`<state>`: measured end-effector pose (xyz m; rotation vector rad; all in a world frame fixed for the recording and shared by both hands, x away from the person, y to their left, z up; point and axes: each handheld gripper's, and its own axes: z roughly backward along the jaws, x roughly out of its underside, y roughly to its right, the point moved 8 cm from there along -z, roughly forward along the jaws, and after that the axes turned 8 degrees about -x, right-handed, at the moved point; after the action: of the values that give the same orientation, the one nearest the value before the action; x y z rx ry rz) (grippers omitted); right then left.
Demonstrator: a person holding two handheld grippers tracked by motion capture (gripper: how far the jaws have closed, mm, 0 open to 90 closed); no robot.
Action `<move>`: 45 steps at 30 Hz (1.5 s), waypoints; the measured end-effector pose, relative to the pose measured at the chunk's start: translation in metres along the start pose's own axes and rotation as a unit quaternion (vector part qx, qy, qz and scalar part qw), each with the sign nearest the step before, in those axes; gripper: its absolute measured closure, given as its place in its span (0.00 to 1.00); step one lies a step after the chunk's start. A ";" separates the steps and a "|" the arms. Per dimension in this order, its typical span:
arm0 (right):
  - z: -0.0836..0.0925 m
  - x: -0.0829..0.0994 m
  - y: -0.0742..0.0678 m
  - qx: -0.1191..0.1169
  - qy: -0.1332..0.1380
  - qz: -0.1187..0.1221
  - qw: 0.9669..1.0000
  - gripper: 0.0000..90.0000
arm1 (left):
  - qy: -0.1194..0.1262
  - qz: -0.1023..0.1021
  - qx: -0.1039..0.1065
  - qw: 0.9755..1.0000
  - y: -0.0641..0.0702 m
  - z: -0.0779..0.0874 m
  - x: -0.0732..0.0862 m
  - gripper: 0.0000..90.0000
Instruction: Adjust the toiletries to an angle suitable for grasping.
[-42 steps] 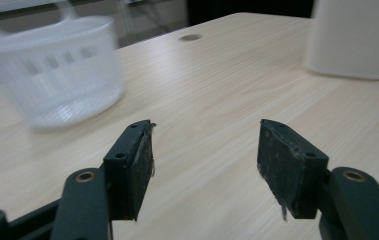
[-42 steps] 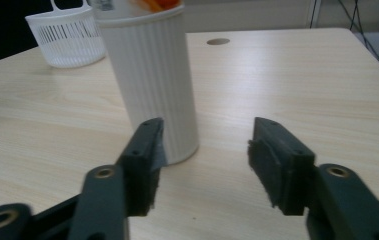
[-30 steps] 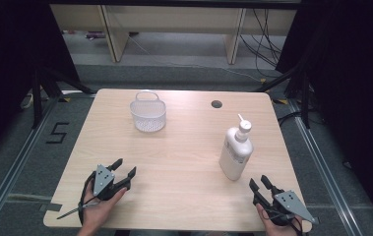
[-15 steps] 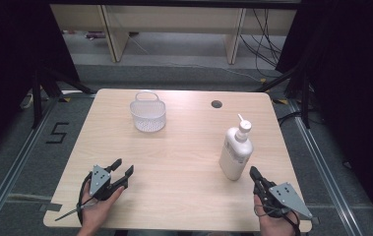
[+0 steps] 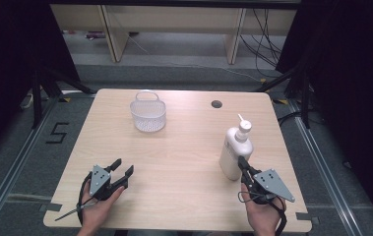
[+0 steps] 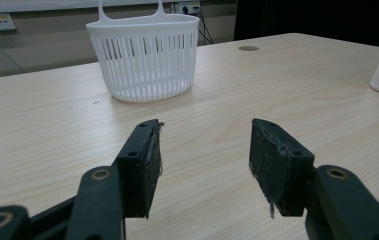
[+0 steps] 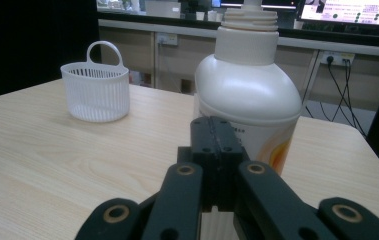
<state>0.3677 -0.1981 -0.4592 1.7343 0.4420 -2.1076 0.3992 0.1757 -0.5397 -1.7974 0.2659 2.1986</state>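
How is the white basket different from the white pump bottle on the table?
The basket is low, wide and open at the top, with slotted walls and a loop handle; the pump bottle is tall, narrow and closed, with smooth solid walls and a pump head. The basket stands apart from both tongs; the bottle stands just in front of the right tongs. Both are white and upright.

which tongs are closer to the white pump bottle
Right. The right tongs sit just in front of the pump bottle, jaws shut, holding nothing. The left tongs are far across the table, open.
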 end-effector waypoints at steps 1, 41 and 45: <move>-0.001 0.001 0.002 0.002 -0.003 0.003 1.000 1.00 | -0.002 -0.001 -0.001 1.000 0.000 0.000 0.000 0.51; -0.022 -0.001 0.063 0.084 -0.014 -0.004 0.996 1.00 | -0.004 -0.004 0.001 1.000 0.001 0.001 0.001 0.49; -0.021 -0.001 0.062 0.081 -0.012 0.005 0.997 1.00 | -0.002 -0.006 0.000 1.000 0.002 0.001 0.000 0.49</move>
<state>0.4153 -0.2428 -0.4628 1.7919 0.2602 -2.2094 0.3980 0.1745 -0.5401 -1.7891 0.2538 2.1939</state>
